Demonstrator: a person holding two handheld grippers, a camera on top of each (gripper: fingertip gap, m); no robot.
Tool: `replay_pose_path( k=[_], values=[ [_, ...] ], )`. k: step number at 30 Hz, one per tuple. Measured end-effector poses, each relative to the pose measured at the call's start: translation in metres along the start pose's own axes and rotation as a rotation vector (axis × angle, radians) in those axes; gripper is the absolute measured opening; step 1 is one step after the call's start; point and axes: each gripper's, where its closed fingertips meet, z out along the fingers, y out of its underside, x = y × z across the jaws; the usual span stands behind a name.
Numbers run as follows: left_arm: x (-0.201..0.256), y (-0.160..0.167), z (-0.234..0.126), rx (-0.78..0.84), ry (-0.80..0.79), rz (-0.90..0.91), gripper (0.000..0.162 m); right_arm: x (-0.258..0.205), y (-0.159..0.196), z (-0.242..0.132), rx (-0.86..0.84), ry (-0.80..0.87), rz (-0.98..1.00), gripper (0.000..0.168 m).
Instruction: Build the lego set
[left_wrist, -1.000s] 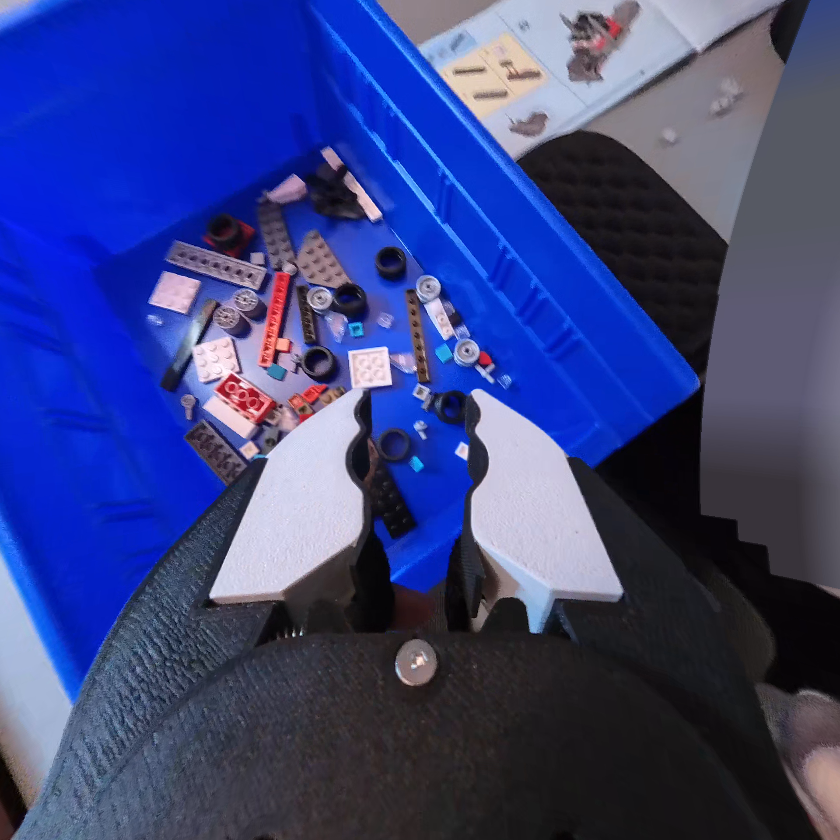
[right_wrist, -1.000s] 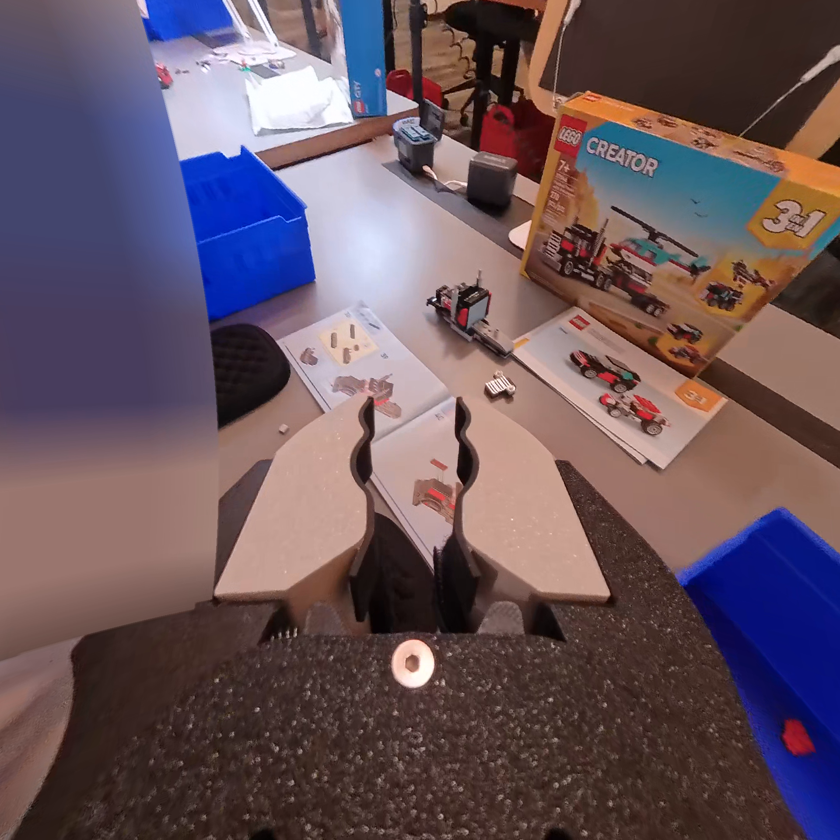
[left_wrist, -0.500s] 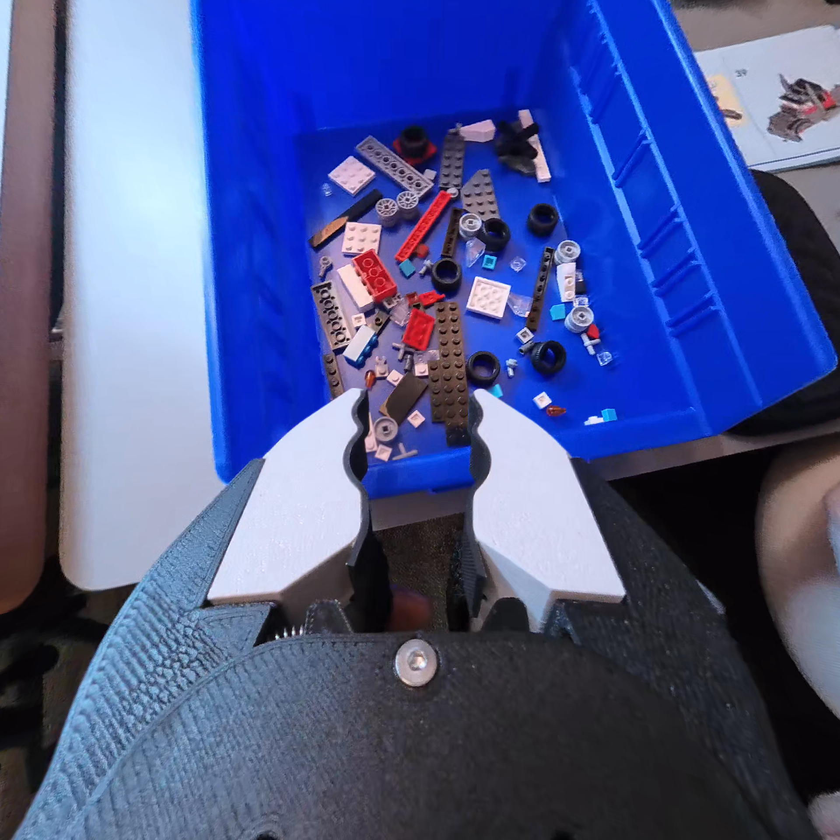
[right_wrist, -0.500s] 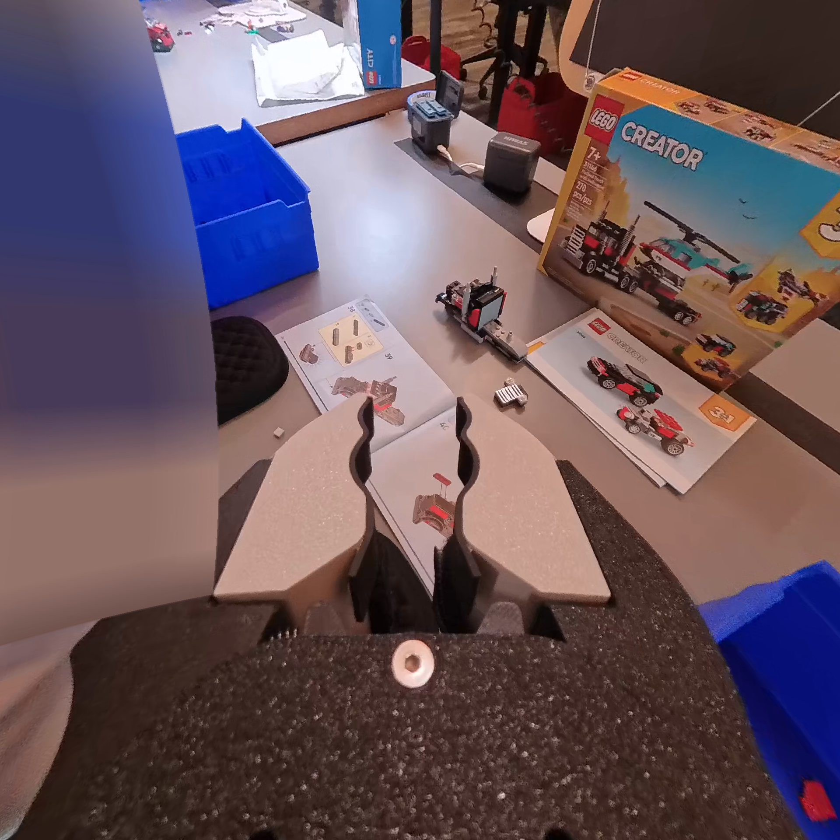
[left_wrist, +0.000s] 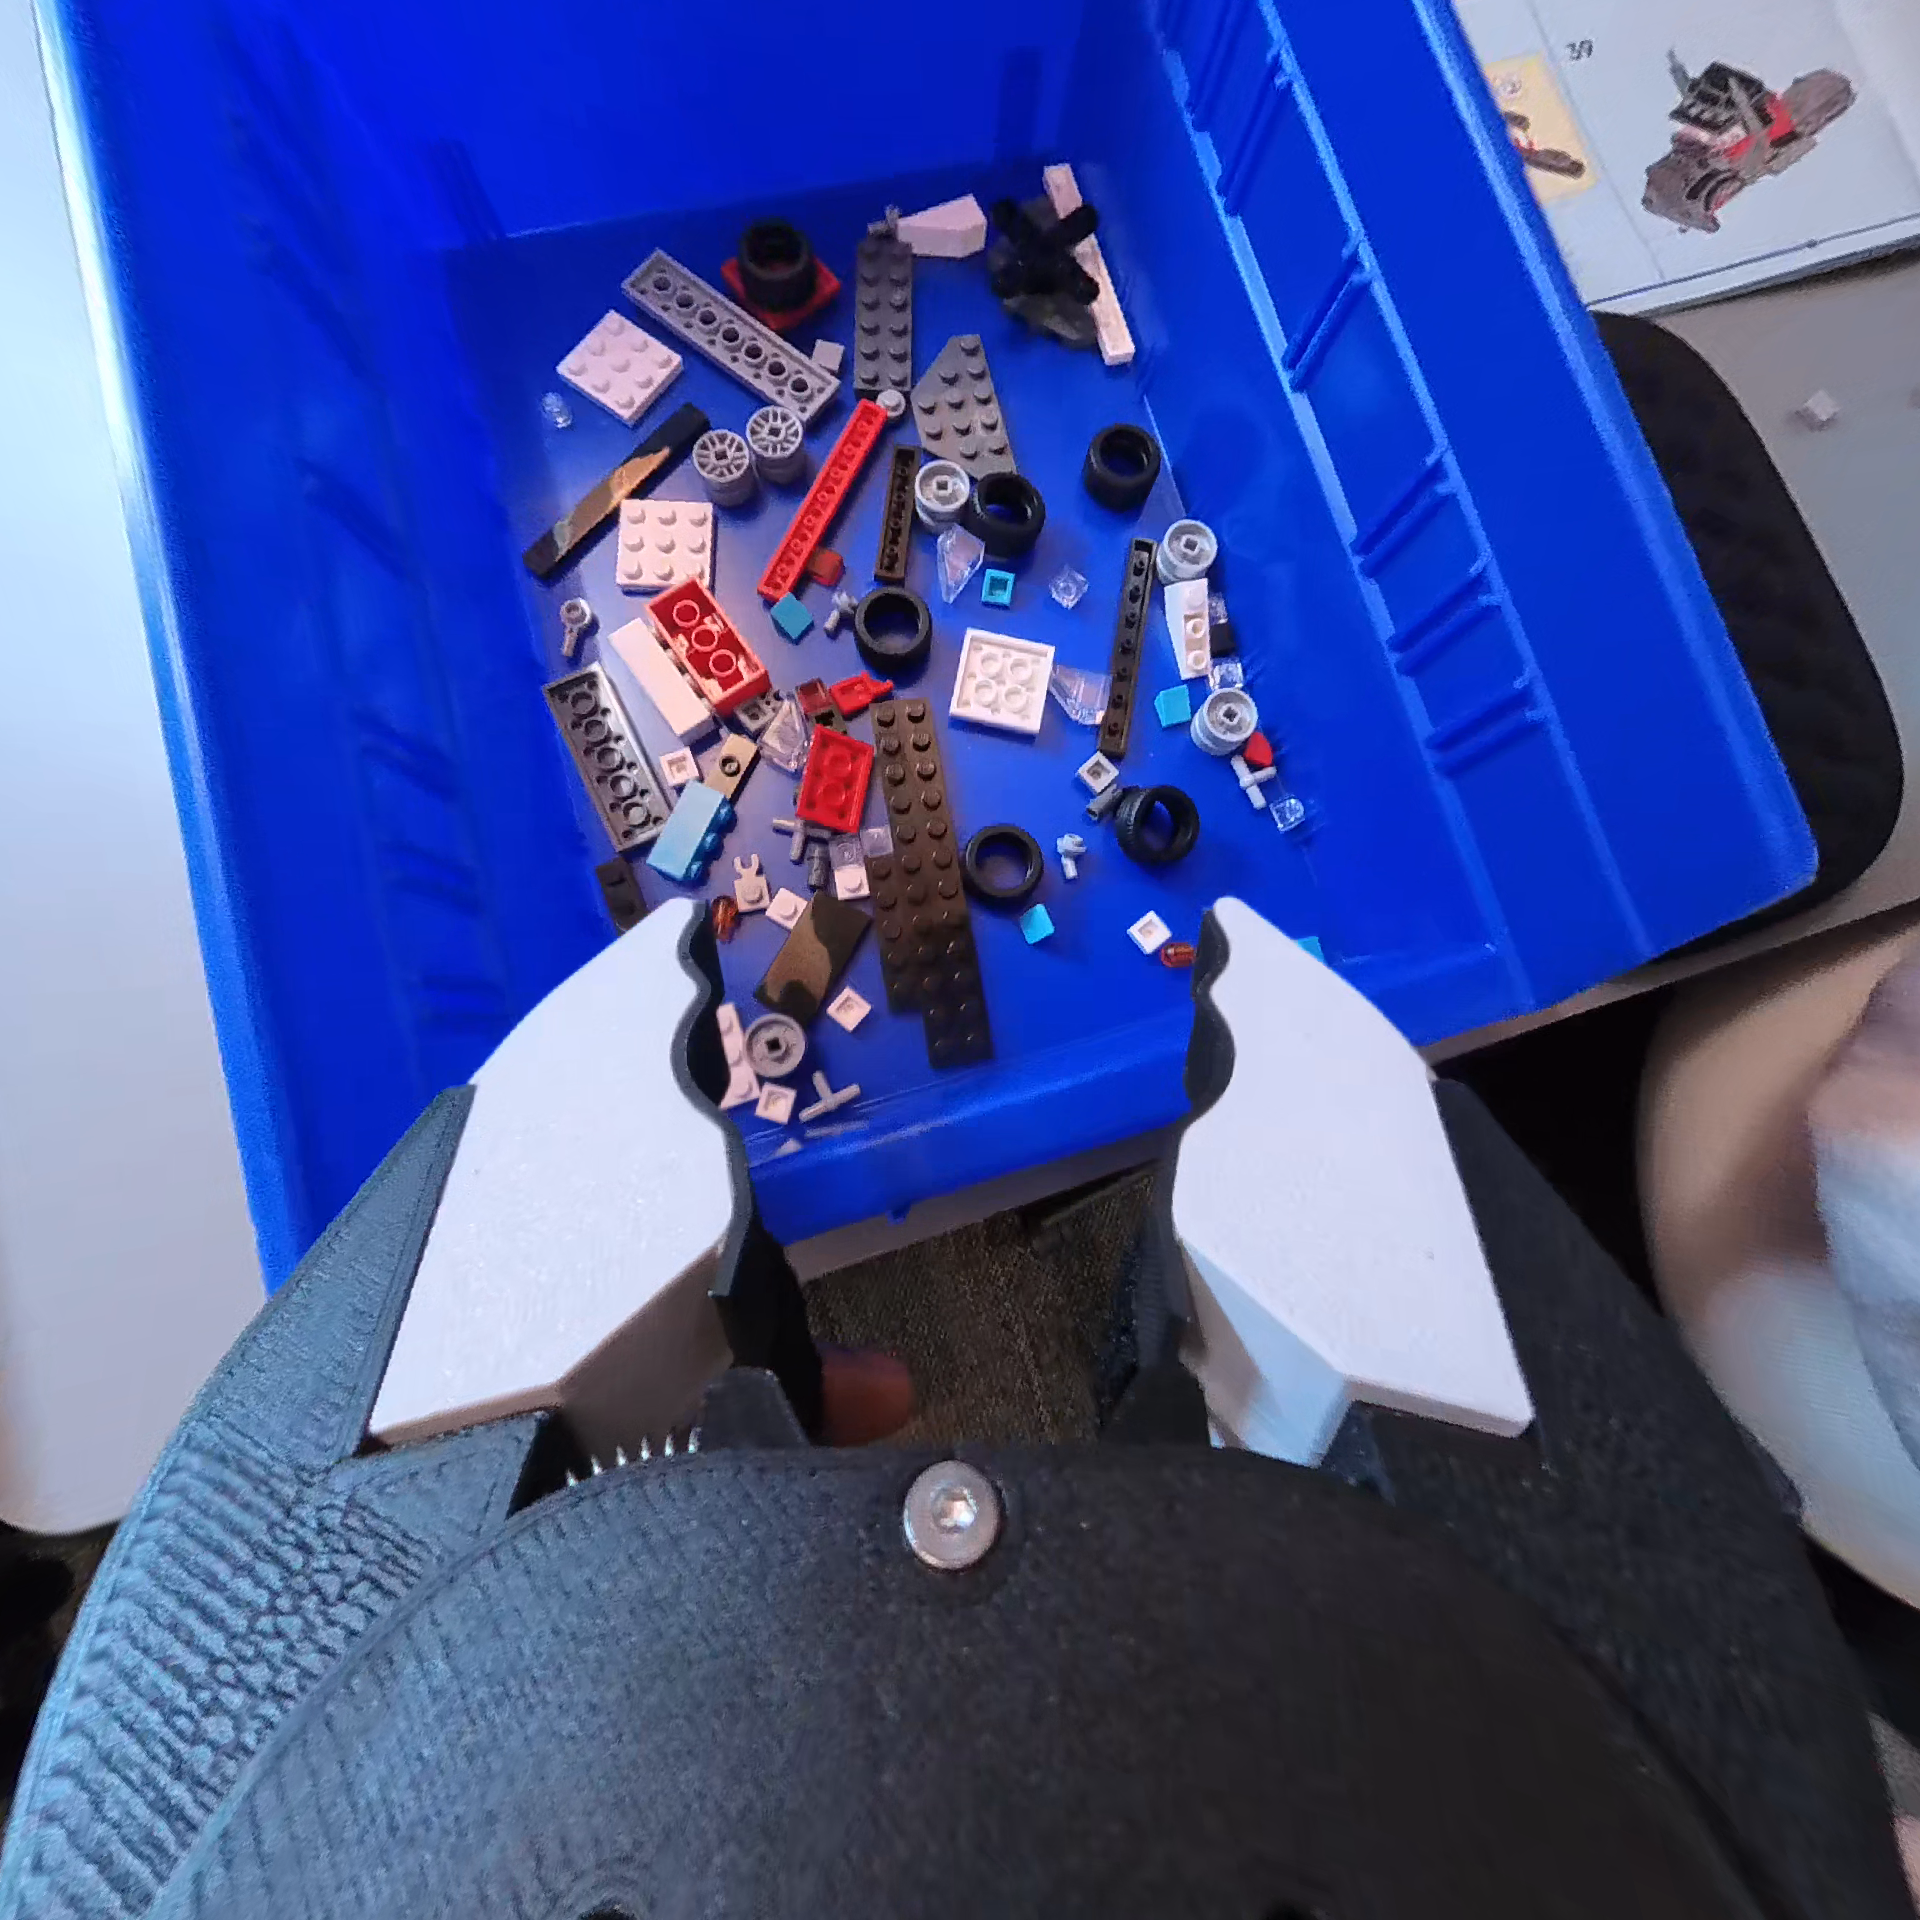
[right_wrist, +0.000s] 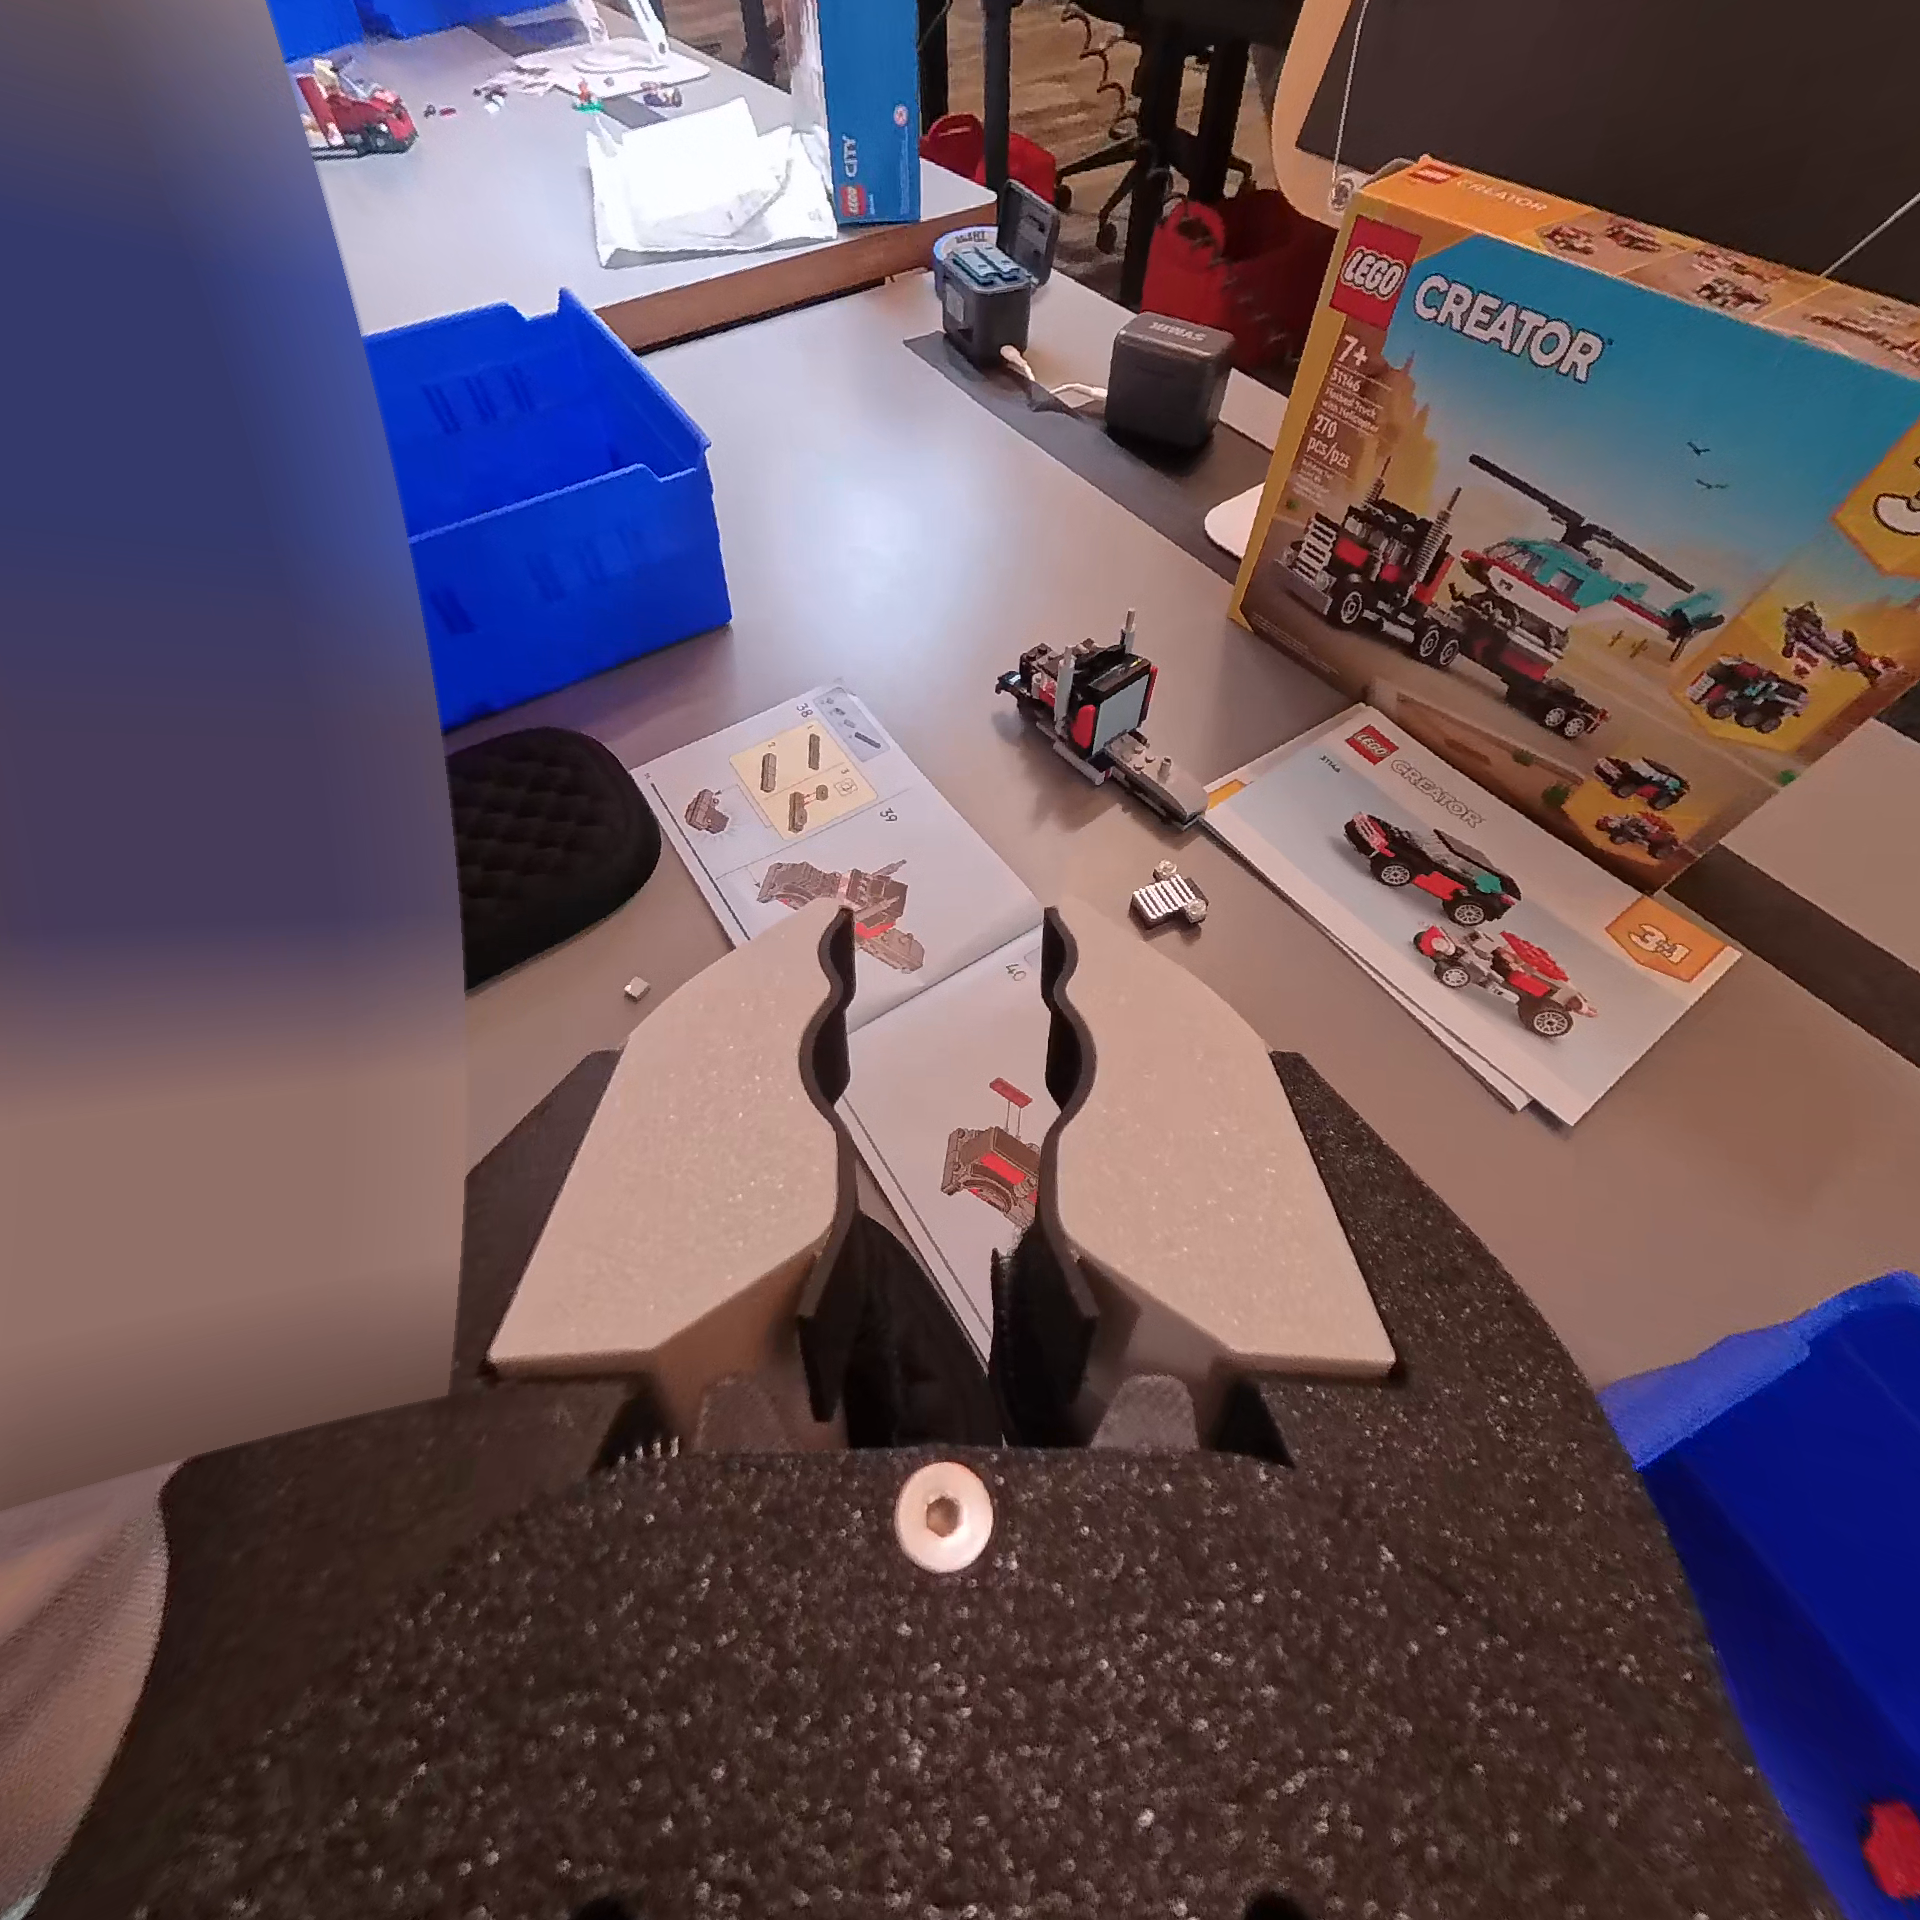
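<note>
Loose lego pieces in red, black, white and grey lay scattered on the floor of a deep blue plastic bin. The left hand-held gripper hovered over the bin's near edge with its jaws spread wide and nothing between them. On the grey counter, a partly built black and red lego truck stood far of an open instruction booklet. The right hand-held gripper hung above that booklet, jaws parted a little and empty. The colourful cardboard lego box stood at the far right.
</note>
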Motion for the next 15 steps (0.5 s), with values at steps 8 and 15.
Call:
replay_pose_path(
  k=[8,15],
  values=[
    [0.007,-0.015,0.012,0.007,0.025,0.03,0.084,0.002,0.001,-0.01,0.015,0.022,0.0,0.035],
    [0.001,-0.036,0.054,-0.099,-0.023,0.111,0.074,-0.001,-0.001,-0.011,0.006,0.023,-0.026,0.035]
  ],
)
